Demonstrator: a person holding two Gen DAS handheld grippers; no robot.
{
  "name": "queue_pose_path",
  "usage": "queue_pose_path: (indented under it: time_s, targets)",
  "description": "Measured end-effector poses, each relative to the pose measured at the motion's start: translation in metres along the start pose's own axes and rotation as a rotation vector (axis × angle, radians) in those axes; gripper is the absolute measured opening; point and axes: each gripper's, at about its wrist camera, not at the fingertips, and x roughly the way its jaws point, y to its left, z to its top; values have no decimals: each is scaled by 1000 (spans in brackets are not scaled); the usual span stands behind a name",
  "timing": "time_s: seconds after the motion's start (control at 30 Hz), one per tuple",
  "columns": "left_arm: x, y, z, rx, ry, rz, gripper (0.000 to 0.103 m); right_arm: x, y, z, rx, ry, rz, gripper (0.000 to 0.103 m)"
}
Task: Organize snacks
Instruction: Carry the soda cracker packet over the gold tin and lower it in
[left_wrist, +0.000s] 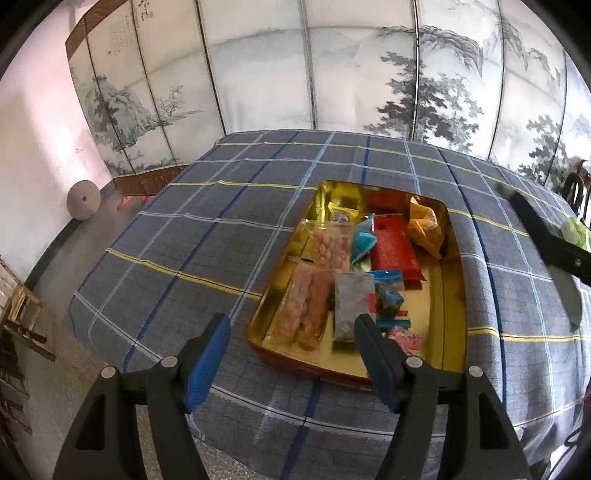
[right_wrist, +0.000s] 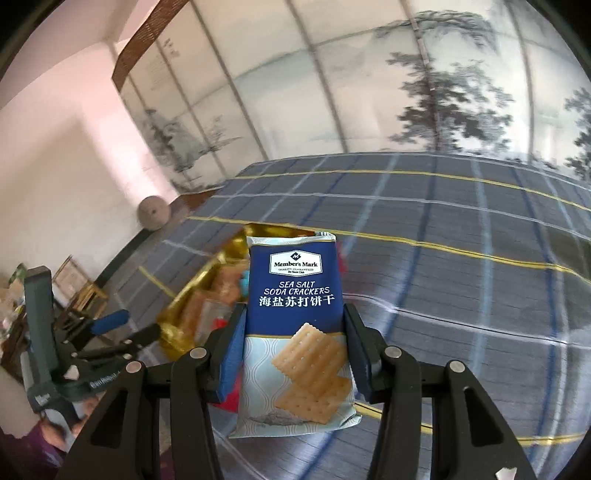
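A gold-lined tin box (left_wrist: 448, 332) with a red outside sits on the plaid tablecloth (left_wrist: 207, 236) and holds several snack packs: clear bags of nuts (left_wrist: 330, 245), a red pack (left_wrist: 393, 249), an orange pack (left_wrist: 424, 225), blue packs (left_wrist: 364, 240). My left gripper (left_wrist: 291, 354) is open and empty, hovering at the box's near edge. My right gripper (right_wrist: 293, 343) is shut on a blue and white soda cracker pack (right_wrist: 295, 325), held upright above the table with the box (right_wrist: 192, 295) behind it. The right gripper's arm shows blurred in the left wrist view (left_wrist: 543, 236).
A painted folding screen (left_wrist: 332, 74) stands behind the table. A round grey stone disc (left_wrist: 83, 199) leans on the pink wall at left. Wooden stools (left_wrist: 22, 314) stand on the floor at left. The left gripper appears in the right wrist view (right_wrist: 110, 328).
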Motion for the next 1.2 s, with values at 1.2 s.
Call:
queue_pose_path:
  time_s: [1.2]
  targets:
    - [27, 36, -6, -58, 30, -3, 71, 105, 63, 3, -31, 156, 43, 47]
